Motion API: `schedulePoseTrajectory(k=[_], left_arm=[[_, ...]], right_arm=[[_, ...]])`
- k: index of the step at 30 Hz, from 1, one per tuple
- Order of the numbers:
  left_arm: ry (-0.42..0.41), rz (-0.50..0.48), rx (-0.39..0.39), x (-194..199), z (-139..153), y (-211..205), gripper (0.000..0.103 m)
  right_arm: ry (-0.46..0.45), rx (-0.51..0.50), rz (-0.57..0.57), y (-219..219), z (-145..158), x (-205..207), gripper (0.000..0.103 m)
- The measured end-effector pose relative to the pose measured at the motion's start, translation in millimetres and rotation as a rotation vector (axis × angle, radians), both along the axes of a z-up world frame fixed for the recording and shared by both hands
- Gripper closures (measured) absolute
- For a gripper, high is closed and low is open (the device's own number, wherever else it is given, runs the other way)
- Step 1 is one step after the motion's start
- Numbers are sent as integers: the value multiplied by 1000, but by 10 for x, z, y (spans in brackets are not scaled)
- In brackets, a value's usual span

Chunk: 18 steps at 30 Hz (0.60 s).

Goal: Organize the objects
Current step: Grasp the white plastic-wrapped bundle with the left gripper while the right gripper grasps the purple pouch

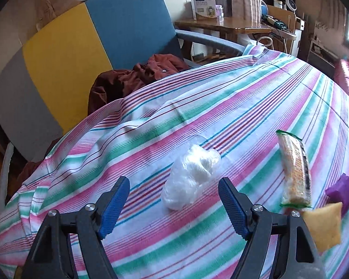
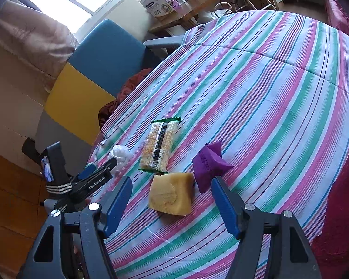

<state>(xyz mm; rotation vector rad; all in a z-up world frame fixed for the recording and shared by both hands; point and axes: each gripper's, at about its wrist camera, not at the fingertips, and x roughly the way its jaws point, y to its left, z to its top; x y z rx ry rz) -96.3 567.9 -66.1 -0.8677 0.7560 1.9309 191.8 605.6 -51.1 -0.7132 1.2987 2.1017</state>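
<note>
On the striped tablecloth (image 1: 232,102) lie a crumpled clear plastic bag (image 1: 190,176), a green-edged snack bar packet (image 1: 294,172), a yellow cushion-shaped packet (image 1: 323,225) and a purple packet (image 1: 340,191). My left gripper (image 1: 174,207) hangs open just short of the plastic bag, nothing between its blue pads. In the right wrist view my right gripper (image 2: 171,205) is open over the yellow packet (image 2: 172,196), pads apart from it. There the snack bar (image 2: 158,147), the purple packet (image 2: 208,162) and the plastic bag (image 2: 119,154) also show, with the left gripper (image 2: 97,171) beside the bag.
A blue, yellow and grey chair (image 1: 86,53) stands behind the table with a dark red garment (image 1: 137,76) on its seat. A wooden desk (image 1: 223,25) with a box is at the back. A red cloth (image 2: 337,232) borders the table's right edge (image 2: 323,220).
</note>
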Motion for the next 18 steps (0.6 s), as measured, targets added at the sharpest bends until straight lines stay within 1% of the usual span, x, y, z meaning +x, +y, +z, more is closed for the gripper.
schedulePoseTrajectory(k=[3,4,6,8,10,12,16,18], left_arm=[[2,-11,-36,-91,-146,190,24],[-3,-8,-40,-109,-185,209,27],[-53,0,-55,-154,-272,242,68],[-83,7,-22,-124,-255,168,70],[-122,-6,-13,-40,-251,74,70],[-135,-3,-12,66,-258,-72,70],[-181,42,-9,269,-248,-428,70],[-190,77,-23,346,-230,-602,70]], right_arm=[[2,-14,-9,27,-22,17,31],[0,-20,-11,35,-34,19,31],[-3,-32,-13,48,-57,21,31],[-3,-41,-16,60,-73,24,31],[-5,-45,-17,66,-81,22,31],[-6,-45,-13,66,-82,22,31],[-11,-46,-25,78,-85,42,31],[-12,-49,-35,87,-89,61,31]])
